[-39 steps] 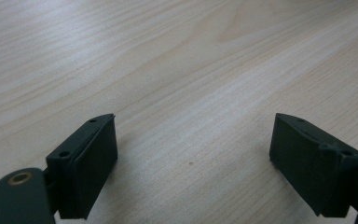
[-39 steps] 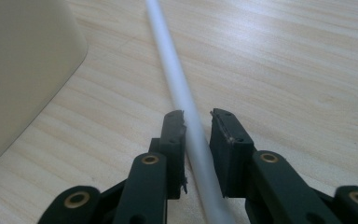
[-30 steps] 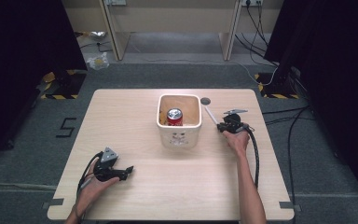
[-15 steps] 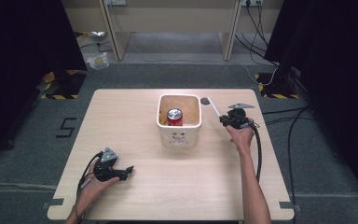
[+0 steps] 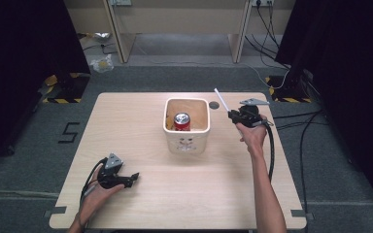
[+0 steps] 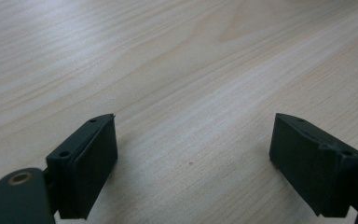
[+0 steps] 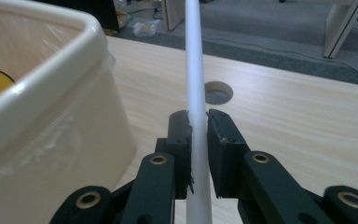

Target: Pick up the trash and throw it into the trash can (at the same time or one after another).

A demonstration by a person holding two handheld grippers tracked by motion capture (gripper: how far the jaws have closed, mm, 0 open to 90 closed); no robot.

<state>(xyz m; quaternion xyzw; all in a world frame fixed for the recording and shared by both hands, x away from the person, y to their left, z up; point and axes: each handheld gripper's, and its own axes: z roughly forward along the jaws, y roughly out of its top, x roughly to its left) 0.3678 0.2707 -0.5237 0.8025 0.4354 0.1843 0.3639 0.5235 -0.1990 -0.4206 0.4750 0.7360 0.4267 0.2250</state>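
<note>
A cream square tub (image 5: 186, 141) stands in the middle of the wooden table (image 5: 126, 126), with a red drink can (image 5: 181, 121) upright inside. Its rounded rim (image 7: 51, 60) fills the left of the right gripper view. My right gripper (image 5: 232, 115) hovers to the tub's right, shut on a thin white stick (image 5: 221, 100) that points up and away (image 7: 193, 70). My left gripper (image 5: 132, 178) rests low at the table's front left, jaws spread wide over bare wood (image 6: 193, 135), nothing between them.
A round cable hole (image 5: 214, 105) lies in the table just behind the tub's right corner (image 7: 218, 92). Cables trail off the right side of the table onto grey floor. Desk legs and dark curtains stand beyond the far edge.
My right gripper has lifted and shifted slightly right and back with the white stick, which now points more upward. The left gripper has stayed still.
</note>
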